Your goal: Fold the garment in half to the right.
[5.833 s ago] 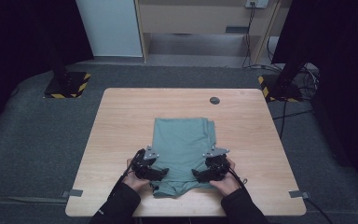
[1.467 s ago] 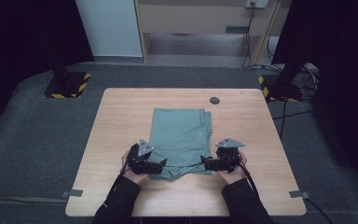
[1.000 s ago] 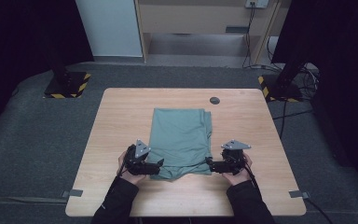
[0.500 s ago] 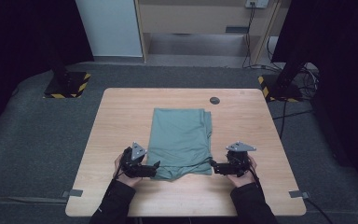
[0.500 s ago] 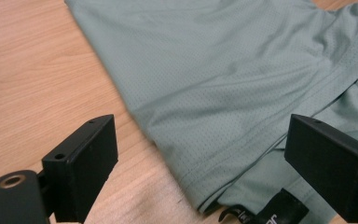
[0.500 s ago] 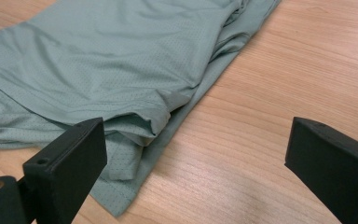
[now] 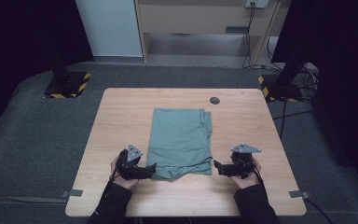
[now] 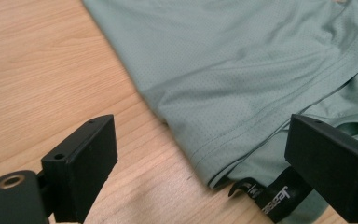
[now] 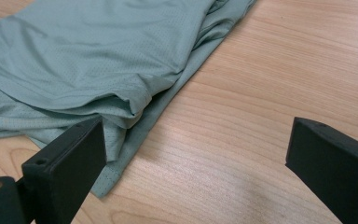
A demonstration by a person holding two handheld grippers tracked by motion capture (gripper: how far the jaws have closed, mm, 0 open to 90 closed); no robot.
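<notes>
A folded green garment [image 7: 181, 140] lies in the middle of the wooden surface [image 7: 121, 112], a little below centre of the high view. The left gripper [image 7: 150, 169] sits at the lower left corner of the cloth, its jaws spread wide and holding nothing; in the left gripper view the hem corner and a black label [image 8: 272, 198] lie between them at the bottom of the frame. The right gripper [image 7: 216, 167] rests just beside the garment's lower right corner, jaws also wide apart over bare wood, the cloth edge by its left jaw. A small dark disc [image 7: 214, 100] sits toward the upper right of the surface.
</notes>
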